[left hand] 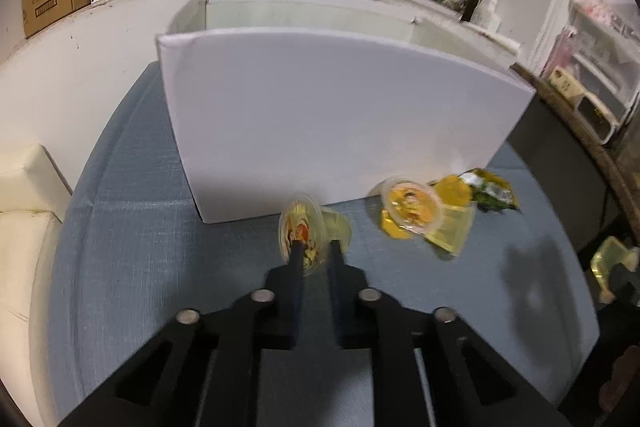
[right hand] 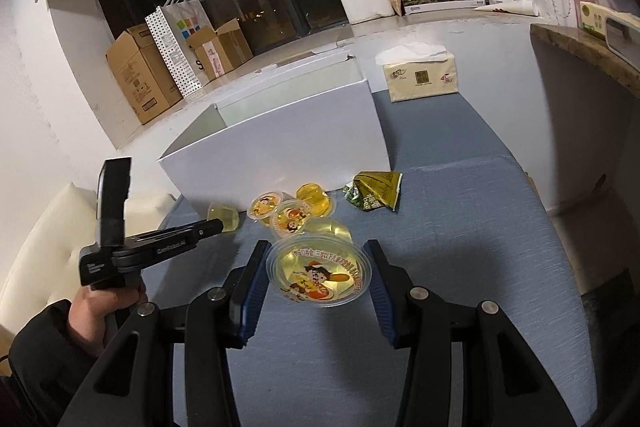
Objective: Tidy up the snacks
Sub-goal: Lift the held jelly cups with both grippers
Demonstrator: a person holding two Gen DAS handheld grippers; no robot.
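**Two jelly cups in the jaws, box edge just ahead**

Our left gripper (left hand: 315, 251) has its jaws clenched on a jelly cup (left hand: 303, 231), which is tipped on its side with the printed lid facing left. It sits just in front of the near wall of the white box (left hand: 340, 115), close to the box's lower edge. Our right gripper (right hand: 318, 269) holds its jaws spread to either side of a larger jelly cup (right hand: 320, 273); we cannot tell whether the pads touch it.

Beyond that cup, a cluster of jelly cups (right hand: 292, 213) lies near the box's front wall, with a green snack packet (right hand: 374, 191) to their right. The box is open at the top.

The blue table (right hand: 460, 227) has bare cloth to the right of the packet, running back to a tissue pack (right hand: 420, 77) beside the box. On the left, the table's edge meets a cream cushion (left hand: 24, 211).
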